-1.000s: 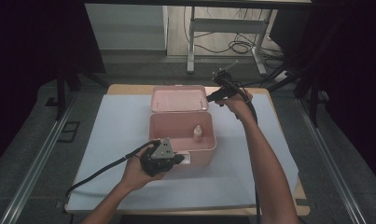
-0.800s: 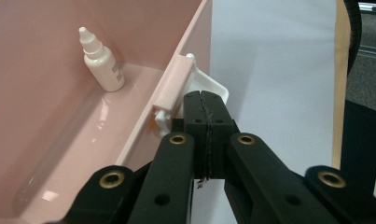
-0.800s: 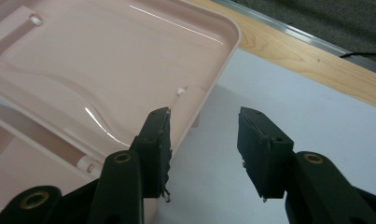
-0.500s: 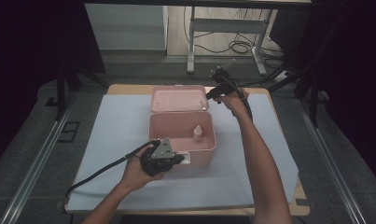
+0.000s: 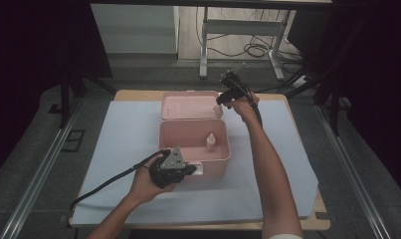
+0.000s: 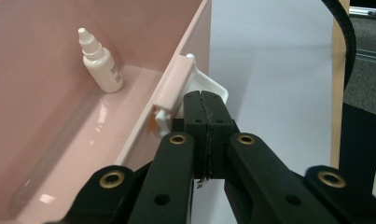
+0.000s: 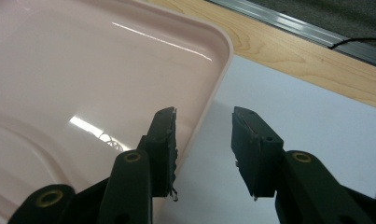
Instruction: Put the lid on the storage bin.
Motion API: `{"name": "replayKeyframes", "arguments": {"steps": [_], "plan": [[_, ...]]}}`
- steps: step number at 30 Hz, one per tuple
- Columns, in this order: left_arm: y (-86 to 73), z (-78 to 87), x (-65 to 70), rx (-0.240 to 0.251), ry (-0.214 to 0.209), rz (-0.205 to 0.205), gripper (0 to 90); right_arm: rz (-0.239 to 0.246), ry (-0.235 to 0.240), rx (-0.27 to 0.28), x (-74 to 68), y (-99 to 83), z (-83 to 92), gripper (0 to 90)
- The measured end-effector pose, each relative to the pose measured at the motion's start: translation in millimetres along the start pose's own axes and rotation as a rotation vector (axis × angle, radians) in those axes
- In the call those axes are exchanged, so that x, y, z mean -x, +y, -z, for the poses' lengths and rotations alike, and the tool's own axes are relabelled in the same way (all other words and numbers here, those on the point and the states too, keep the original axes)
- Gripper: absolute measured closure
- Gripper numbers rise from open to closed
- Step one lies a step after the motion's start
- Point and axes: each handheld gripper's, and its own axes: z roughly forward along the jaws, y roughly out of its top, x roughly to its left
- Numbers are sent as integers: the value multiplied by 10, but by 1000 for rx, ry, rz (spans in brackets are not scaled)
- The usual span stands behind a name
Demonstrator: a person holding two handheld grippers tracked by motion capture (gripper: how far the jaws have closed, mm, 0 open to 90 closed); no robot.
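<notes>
An open pink box (image 5: 218,167) stands mid-table with a small white dropper bottle (image 5: 211,142) upright inside, also seen at the bottle (image 6: 101,65). Its pink lid (image 5: 190,105) lies flat behind it. My left gripper (image 5: 190,170) is shut at the box's front wall, its tips (image 6: 205,98) against the white latch tab (image 6: 217,87), nothing visibly between the jaws. My right gripper (image 5: 221,100) is at the lid's right edge. Its jaws (image 7: 204,116) have just been closing and stand apart astride the lid's rim (image 7: 209,102), not pressing on it.
A white mat (image 5: 123,134) covers the wooden table (image 5: 138,93), whose far edge (image 7: 288,60) runs just beyond the lid. Black cables trail from both grippers. A metal frame and floor cables (image 5: 238,47) lie beyond the table.
My right gripper has shifted a little along the lid's right edge and sunk toward it. The left hand, box and bottle have not moved.
</notes>
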Motion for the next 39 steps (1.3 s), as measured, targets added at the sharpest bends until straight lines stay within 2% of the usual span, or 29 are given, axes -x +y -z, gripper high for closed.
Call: {"name": "replayKeyframes", "arguments": {"steps": [12, 20, 26, 32, 39], "plan": [[-5, -1, 6, 4, 3, 2, 900, -25, -5, -5, -24, 65, -133, 653], [-5, -1, 10, 3, 8, 0, 900, -70, 0, -23, 32, 61, -257, 682], [-4, -2, 10, 2, 9, -1, 900, -113, 17, -44, 46, 58, -317, 766], [-3, -3, 14, 1, 12, -2, 900, -118, 11, -59, 34, 64, -320, 791], [10, -10, 28, -11, 20, -14, 900, -110, -24, -32, -24, 96, -244, 816]]}}
